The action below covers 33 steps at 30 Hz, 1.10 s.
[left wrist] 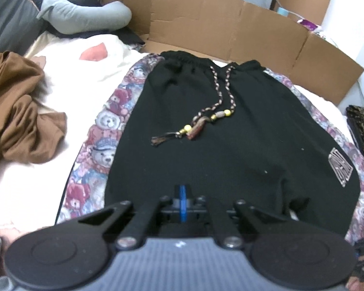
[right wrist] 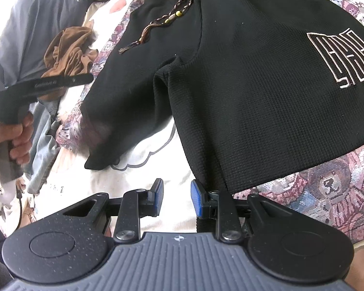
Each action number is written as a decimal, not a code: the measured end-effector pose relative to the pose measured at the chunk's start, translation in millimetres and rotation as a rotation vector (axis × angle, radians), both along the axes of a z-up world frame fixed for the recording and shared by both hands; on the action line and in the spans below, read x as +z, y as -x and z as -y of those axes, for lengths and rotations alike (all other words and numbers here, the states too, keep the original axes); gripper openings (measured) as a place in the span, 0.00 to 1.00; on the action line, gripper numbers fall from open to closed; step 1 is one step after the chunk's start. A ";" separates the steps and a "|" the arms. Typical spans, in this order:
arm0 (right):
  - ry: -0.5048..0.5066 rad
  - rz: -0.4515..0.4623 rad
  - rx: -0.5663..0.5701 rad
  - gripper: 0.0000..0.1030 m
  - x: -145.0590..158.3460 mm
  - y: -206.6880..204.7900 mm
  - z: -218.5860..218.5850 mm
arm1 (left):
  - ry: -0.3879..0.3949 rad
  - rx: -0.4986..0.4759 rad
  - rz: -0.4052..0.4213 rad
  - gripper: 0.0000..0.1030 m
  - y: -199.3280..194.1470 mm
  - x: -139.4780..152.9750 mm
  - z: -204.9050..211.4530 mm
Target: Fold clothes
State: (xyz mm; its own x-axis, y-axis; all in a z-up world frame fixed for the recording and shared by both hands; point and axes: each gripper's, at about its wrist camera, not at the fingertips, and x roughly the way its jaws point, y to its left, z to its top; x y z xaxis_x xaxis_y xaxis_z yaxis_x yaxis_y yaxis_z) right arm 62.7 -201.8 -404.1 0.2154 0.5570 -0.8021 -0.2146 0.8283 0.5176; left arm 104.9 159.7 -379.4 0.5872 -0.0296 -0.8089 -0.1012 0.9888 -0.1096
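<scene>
The black shorts point(left wrist: 206, 131) lie flat on the bed's cream sheet point(left wrist: 36, 186), waistband far, teddy-bear side panels, braided drawstring point(left wrist: 220, 106) loose on top; the left gripper point(left wrist: 183, 203) hovers over the hem, pads pressed together, holding nothing; the right gripper point(right wrist: 176, 197) sits at the leg hem, jaws parted, empty.

Home bedroom, bed with cream sheet point(left wrist: 24, 189) lower left, grey pillow point(left wrist: 85, 12) upper left, cardboard boxes point(left wrist: 230, 24) along the top
</scene>
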 end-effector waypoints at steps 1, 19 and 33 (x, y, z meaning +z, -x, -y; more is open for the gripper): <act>0.000 0.000 -0.001 0.31 -0.1 -0.1 0.0 | 0.011 0.003 -0.002 0.00 -1.2 0.3 -1.0; 0.001 -0.002 0.000 0.31 -1.9 0.1 0.2 | 0.031 -0.081 -0.143 0.54 41.4 -8.1 39.7; 0.003 -0.007 0.001 0.31 -4.6 0.8 0.7 | -0.090 -0.120 -0.255 0.55 58.9 -37.1 62.5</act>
